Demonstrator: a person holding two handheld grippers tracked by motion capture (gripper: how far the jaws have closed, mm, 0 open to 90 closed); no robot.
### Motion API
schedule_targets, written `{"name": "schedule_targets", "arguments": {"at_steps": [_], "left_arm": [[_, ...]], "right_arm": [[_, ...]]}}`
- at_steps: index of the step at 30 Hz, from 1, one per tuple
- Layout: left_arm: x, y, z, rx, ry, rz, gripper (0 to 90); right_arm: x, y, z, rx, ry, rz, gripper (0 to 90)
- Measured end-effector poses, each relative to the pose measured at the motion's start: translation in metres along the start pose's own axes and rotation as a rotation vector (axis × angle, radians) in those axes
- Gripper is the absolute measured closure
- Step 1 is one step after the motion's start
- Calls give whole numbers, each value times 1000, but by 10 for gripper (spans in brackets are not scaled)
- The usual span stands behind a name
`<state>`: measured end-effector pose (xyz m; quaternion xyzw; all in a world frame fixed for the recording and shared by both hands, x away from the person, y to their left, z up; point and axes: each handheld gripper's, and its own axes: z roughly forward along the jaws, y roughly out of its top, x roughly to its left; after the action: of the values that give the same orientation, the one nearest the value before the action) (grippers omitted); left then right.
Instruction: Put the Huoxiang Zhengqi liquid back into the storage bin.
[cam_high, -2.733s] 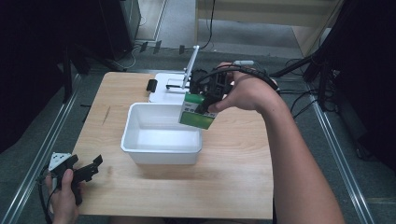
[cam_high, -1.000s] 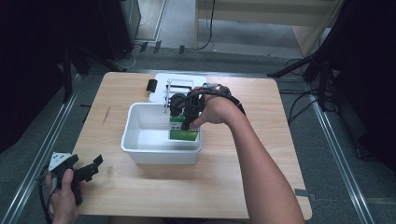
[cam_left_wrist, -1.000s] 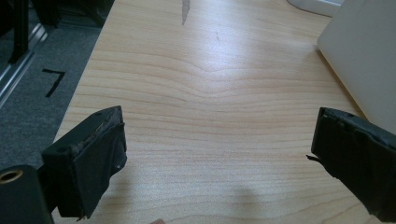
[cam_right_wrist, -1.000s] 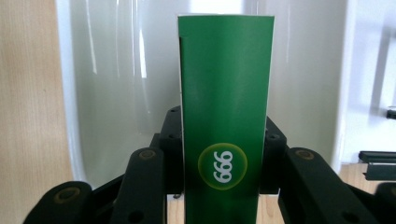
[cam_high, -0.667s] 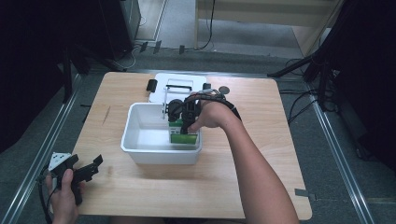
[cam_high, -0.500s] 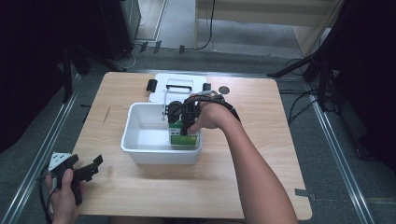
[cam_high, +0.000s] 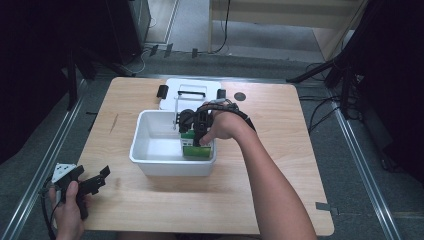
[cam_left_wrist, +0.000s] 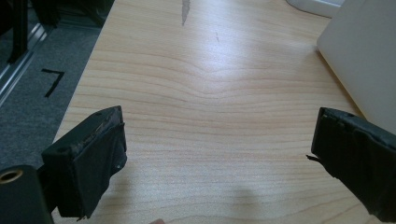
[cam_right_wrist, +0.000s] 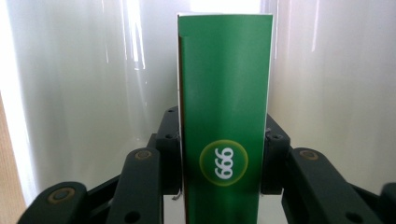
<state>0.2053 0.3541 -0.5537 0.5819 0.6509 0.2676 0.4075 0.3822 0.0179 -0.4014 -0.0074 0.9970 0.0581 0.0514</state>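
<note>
Bright overhead light, dark surroundings, glare streaks inside white bin (cam_right_wrist: 84, 93).

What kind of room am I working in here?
Probably a lab or recording setup, not a home: a bare wooden table on grey floor, metal rails along both sides, cables and dark stands around it. A white bin sits on the table.

You have brought your right claw (cam_high: 192, 131) from above the far right rim of the white tub (cam_high: 150, 160) down into its right end, carrying the green box (cam_high: 196, 148) (upright, flanked by both pads); its jaws have just been opening slightly.
</note>
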Motion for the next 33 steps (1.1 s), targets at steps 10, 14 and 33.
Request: {"name": "schedule_targets", "arguments": {"at_steps": [10, 14, 33], "left_arm": [[0, 0, 0, 2, 3, 3, 40], [0, 0, 0, 3, 5, 8, 40], [0, 0, 0, 1, 7, 10, 40]], "right_arm": [[-2, -8, -21, -60, -20, 104, 380], [-2, -15, -35, -103, -9, 165, 274], [8, -91, -63, -425, -203, 536, 26]]}}
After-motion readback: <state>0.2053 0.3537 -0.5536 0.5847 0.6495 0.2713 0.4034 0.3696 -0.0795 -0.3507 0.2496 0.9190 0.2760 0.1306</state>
